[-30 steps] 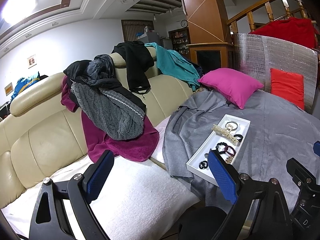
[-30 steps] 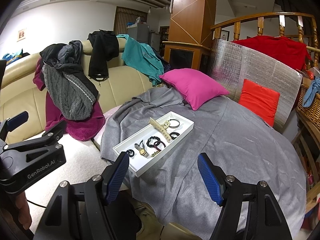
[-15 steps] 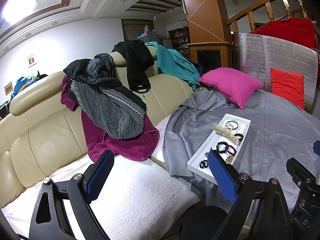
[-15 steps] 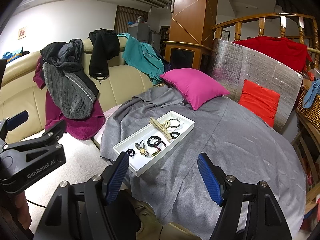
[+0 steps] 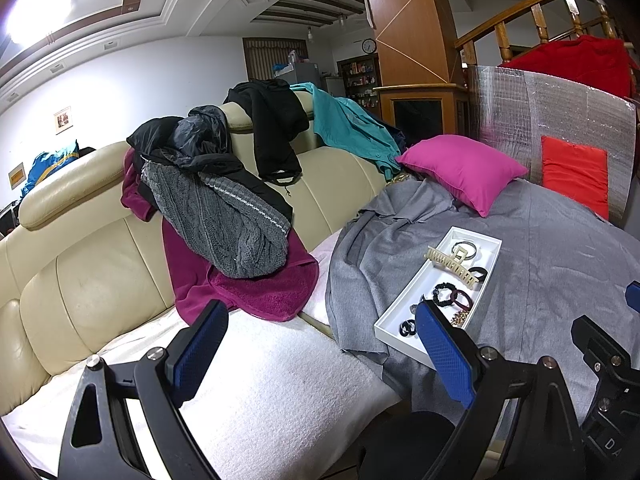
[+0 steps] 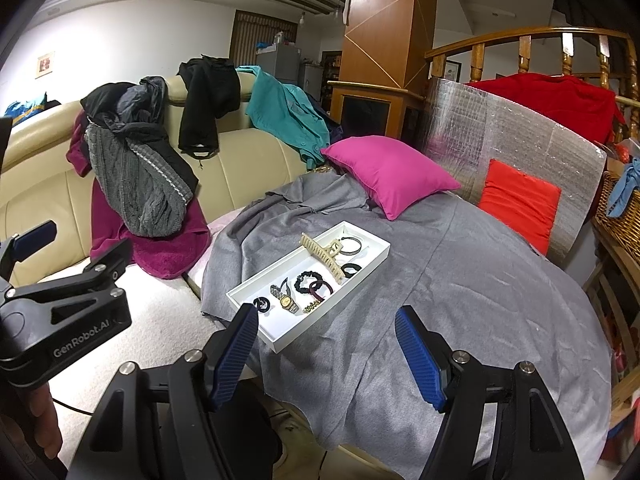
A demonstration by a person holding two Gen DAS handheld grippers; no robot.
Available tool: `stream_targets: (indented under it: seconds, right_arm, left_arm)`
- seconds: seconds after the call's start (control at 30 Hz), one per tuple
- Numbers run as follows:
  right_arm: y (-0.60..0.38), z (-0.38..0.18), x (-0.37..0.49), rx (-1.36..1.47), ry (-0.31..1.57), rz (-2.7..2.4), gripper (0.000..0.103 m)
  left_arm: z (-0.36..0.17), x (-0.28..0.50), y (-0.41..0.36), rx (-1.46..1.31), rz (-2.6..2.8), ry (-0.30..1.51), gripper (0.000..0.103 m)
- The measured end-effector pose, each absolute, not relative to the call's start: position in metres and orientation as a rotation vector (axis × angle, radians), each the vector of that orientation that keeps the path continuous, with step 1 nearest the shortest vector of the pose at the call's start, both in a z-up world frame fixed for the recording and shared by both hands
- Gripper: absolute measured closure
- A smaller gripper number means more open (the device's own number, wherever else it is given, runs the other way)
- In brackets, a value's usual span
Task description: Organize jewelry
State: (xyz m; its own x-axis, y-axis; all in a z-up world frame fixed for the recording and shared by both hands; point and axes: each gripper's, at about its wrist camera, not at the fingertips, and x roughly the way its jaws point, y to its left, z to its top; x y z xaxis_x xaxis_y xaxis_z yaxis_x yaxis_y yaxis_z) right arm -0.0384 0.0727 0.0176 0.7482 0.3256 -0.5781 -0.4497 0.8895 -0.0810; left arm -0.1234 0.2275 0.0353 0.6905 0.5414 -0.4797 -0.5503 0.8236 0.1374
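A white tray (image 6: 360, 268) lies on a grey cloth (image 6: 480, 280) over a sofa seat. In it are a beige claw hair clip (image 6: 324, 254), a gold watch (image 6: 286, 301), dark hair ties (image 6: 308, 280), a thin black bangle (image 6: 352, 245) and small black earrings (image 6: 262, 304). My right gripper (image 6: 326, 340) hangs open just short of the tray's near end, nothing between its fingers. The tray (image 5: 404, 320) lies to the right in the left wrist view, with the clip (image 5: 452, 264) across it. My left gripper (image 5: 320, 334) is open over the white seat cover, left of the tray.
Clothes are piled over the cream sofa back (image 5: 80, 216). A pink cushion (image 6: 388, 168) and a red cushion (image 6: 520, 200) lie beyond the tray, against a silver foil board (image 6: 520, 140). A wicker basket (image 6: 620, 216) stands at the right. A hand (image 6: 44, 420) holds the left gripper.
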Motion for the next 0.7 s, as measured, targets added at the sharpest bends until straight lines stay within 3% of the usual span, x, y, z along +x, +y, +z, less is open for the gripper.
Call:
stream_targets:
  seconds: [0.7]
  right_arm:
    - [0.0776, 0.0166, -0.0331, -0.235, 0.592, 0.443, 0.028]
  left_arm:
    - [0.0287, -0.1225, 0.2306, -0.017, 0.620, 0.537, 0.009]
